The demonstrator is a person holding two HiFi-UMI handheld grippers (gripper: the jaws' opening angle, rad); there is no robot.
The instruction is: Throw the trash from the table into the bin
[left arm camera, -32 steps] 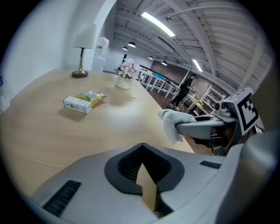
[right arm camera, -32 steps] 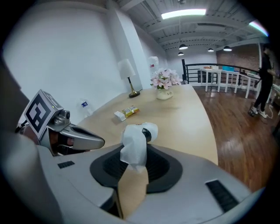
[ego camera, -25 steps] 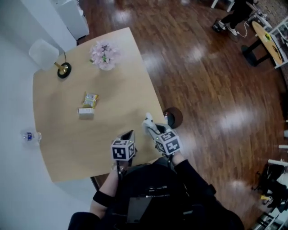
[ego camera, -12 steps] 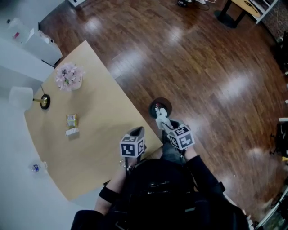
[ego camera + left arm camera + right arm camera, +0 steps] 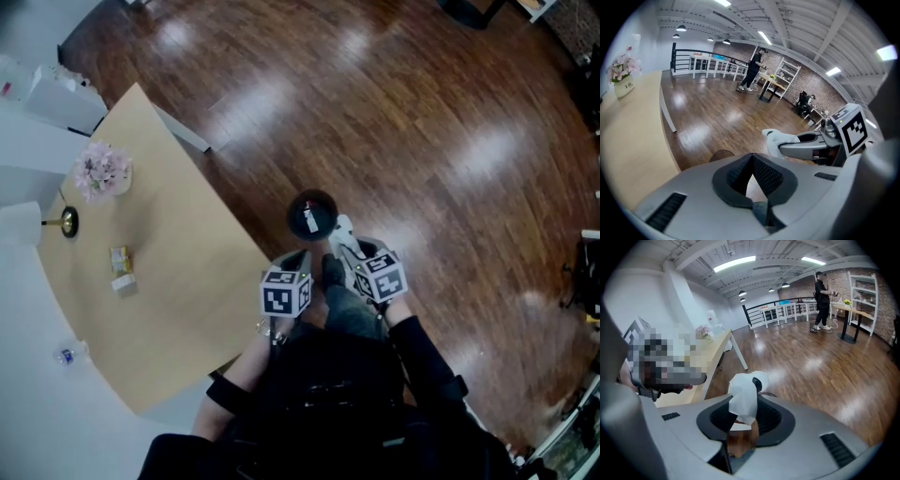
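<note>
One piece was nearly in — my right hand-held gripper (image 5: 747,414) was clamped partway shut on a crumpled white tissue (image 5: 744,392), angled steeply down just beside the bin (image 5: 312,216) on the floor. My left hand-held gripper (image 5: 751,161) hung alongside at the same tilt, jaws closed on nothing. A yellow packet (image 5: 119,258) and a small white box (image 5: 124,282) lay touching near the worktop's (image 5: 178,281) left edge — I judged most of the job left.

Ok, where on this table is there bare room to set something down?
The table is bare from the snack packets to the edge by the left hand-held gripper. It is crowded at the far end: flower pot, lamp, packets.
</note>
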